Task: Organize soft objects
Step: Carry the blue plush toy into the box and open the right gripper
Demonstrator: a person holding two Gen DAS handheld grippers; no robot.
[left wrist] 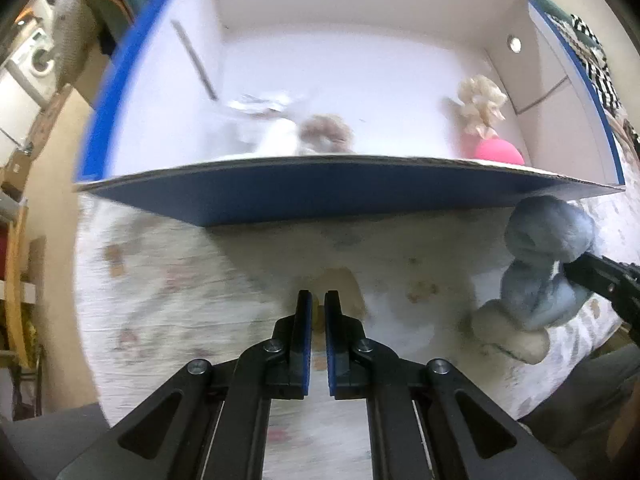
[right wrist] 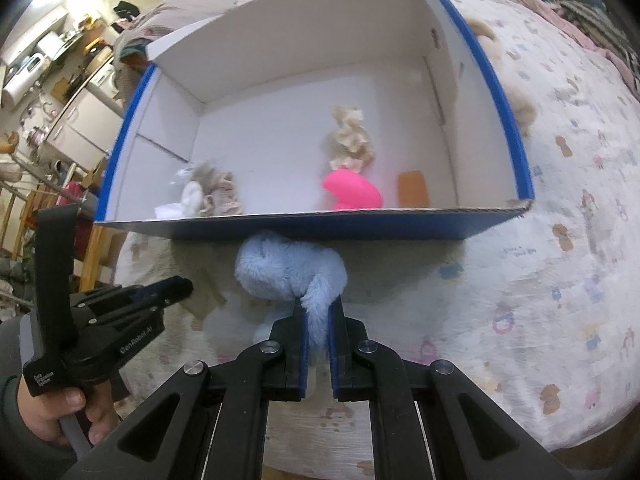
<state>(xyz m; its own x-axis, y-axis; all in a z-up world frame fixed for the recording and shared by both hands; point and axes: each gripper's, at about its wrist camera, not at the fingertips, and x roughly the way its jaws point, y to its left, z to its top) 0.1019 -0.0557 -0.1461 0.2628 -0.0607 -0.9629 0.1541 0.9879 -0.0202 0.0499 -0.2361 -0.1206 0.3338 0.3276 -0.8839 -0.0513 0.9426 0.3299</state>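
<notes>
The blue plush toy point(right wrist: 290, 276) is in your right tongs point(right wrist: 318, 312): the two fingers are closed almost fully on a thin fluffy part of it, maybe a tail or a limb, and the round body sticks out just ahead of the fingertips, touching or nearly touching the low front wall of the blue box point(right wrist: 320, 226). In the left wrist view the same toy point(left wrist: 548, 264) hangs at the far right of the left tongs, above the patterned bed cover point(left wrist: 168, 280), and a pale plush part point(left wrist: 510, 334) shows just below it; I cannot tell if that part belongs to the toy or lies separately. Your left tongs point(left wrist: 318, 312) are nearly closed, with only a narrow gap between the fingers, and they hold nothing; they point at the front wall of the box. Inside the box, beyond the wall, you already have a pink heart cushion point(right wrist: 352, 192) straight ahead of the right tongs, a cream curly plush point(right wrist: 352, 140) behind it, an orange flat piece point(right wrist: 414, 190) to the right, and a beige fluffy bundle point(right wrist: 212, 194) to the left. I judge the step in hand is carrying the blue toy into the box. For the next move you need to lift the toy higher than the front wall, bring it forward over the free floor between the bundle and the heart, and only then open the fingers. Because the grip is only on a thin part, the body may swing and catch the wall edge, so please lift first.
</notes>
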